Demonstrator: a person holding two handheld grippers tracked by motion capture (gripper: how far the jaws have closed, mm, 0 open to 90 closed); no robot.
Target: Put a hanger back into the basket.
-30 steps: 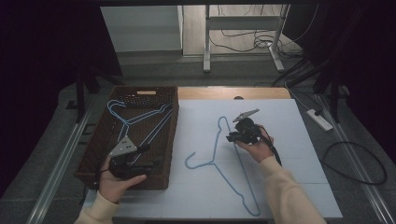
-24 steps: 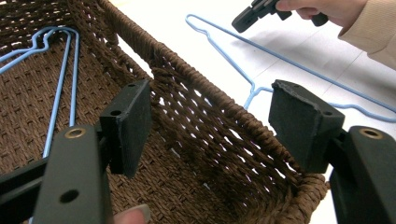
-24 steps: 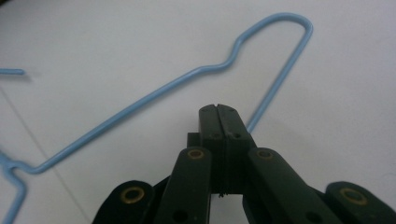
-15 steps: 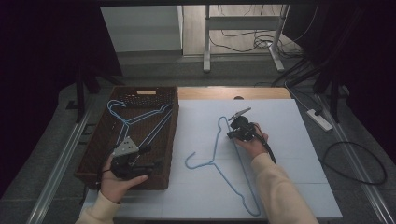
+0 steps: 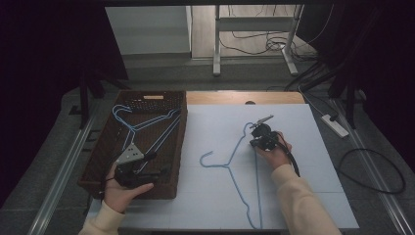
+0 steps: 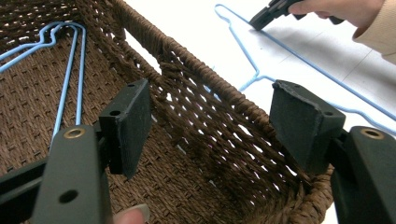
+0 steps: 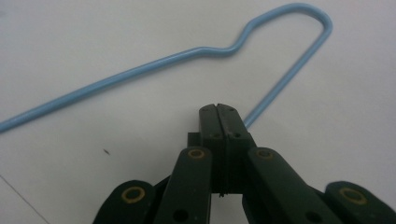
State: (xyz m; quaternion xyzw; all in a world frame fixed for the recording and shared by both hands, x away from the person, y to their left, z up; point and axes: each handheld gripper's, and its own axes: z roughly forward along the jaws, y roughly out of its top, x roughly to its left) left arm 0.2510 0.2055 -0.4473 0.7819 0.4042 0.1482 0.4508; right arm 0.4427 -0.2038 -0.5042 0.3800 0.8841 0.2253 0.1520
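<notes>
A blue wire hanger [image 5: 230, 169] lies flat on the white table top. My right gripper [image 5: 254, 139] is shut on its long bar just below the far corner. In the right gripper view the pads [image 7: 219, 109] meet and the wire [image 7: 187, 53] runs in under their tip. My left gripper [image 5: 157, 165] stands open across the near right wall of the brown wicker basket [image 5: 181, 122]. One pad is inside the basket and one outside [image 6: 210, 126]. More blue hangers [image 5: 142, 125] lie in the basket [image 6: 210, 93].
The white sheet [image 5: 303, 171] covers the table right of the basket. A wooden strip [image 5: 244, 98] runs along the far edge. Cables and a power strip [image 5: 335, 125] lie on the floor to the right. The right gripper [image 6: 268, 11] touches the table hanger [image 6: 261, 70].
My right gripper has shifted slightly at the hanger's far corner. The left hand and the basket have stayed still.
</notes>
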